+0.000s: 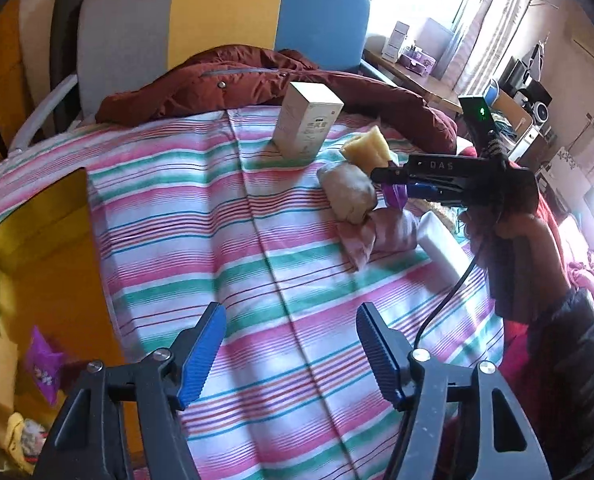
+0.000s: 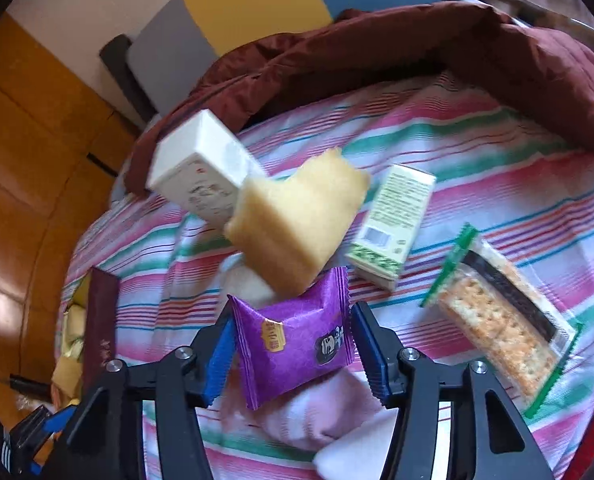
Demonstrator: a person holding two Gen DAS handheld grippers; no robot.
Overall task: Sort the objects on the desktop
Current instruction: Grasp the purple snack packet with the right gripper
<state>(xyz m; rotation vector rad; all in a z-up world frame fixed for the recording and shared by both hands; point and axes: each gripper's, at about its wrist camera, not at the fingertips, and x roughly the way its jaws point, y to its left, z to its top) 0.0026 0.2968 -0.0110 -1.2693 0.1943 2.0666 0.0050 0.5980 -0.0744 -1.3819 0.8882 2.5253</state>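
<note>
My right gripper [image 2: 293, 316] is shut on a purple snack packet [image 2: 297, 340], its blue pads pressing both side edges. The left wrist view shows this gripper [image 1: 393, 186] holding the packet [image 1: 396, 197] just above a pink cloth [image 1: 373, 236]. Behind the packet lie a yellow sponge [image 2: 297, 224], a white box [image 2: 201, 168], a green-and-white box [image 2: 393, 220] and a cracker packet [image 2: 501, 320]. My left gripper [image 1: 290, 312] stands open over the bare striped cloth [image 1: 201, 208] with nothing between its fingers.
An open cardboard box [image 1: 41, 240] at the left holds another purple packet [image 1: 43, 364] and yellowish items. A dark red jacket [image 1: 233, 80] lies across the back. A rolled white cloth [image 1: 349, 192] and a white block [image 1: 443, 248] lie near the pink cloth.
</note>
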